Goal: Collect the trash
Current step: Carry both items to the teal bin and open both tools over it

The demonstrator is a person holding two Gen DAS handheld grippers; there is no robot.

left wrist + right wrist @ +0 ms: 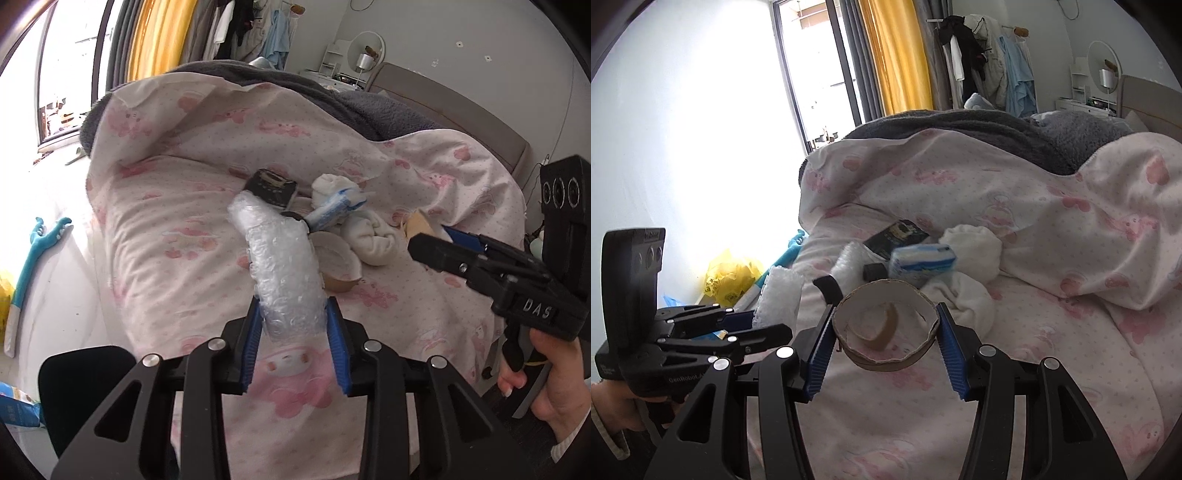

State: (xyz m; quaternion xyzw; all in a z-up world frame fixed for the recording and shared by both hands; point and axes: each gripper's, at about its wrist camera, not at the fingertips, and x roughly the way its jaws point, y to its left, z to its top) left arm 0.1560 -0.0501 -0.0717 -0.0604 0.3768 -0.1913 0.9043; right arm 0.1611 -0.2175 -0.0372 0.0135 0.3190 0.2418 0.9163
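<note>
- A pink-and-white cartoon-print quilt [192,229], soft and rumpled, covers the bed; a fuzzy dark grey blanket [388,110] lies bunched behind it.
- Yellow curtains [897,55] hang beside a bright glass door, with clothes on a rack [982,62] further right.
- A crumpled yellow plastic bag [729,277] sits on the floor by the bed's far side.
- The left gripper [293,325], black with ribbed blue pads, is closed partway onto a long roll of clear bubble wrap [280,266], pinched at its near end and reaching out over the quilt.
- The right gripper [886,334] clamps a low round cardboard ring, white inside and brown at the torn rim [886,321], held just above the quilt; white raised letters on its body, seen from the left wrist, read "DAS".
- Rolled white socks [373,236] lie in the litter heap mid-quilt.
- A blue-and-white soft tissue packet [921,264] rests against them; its print is unreadable.
- A flat black box [273,192] lies touching the bubble wrap's far end; its label is too blurred to read.
</note>
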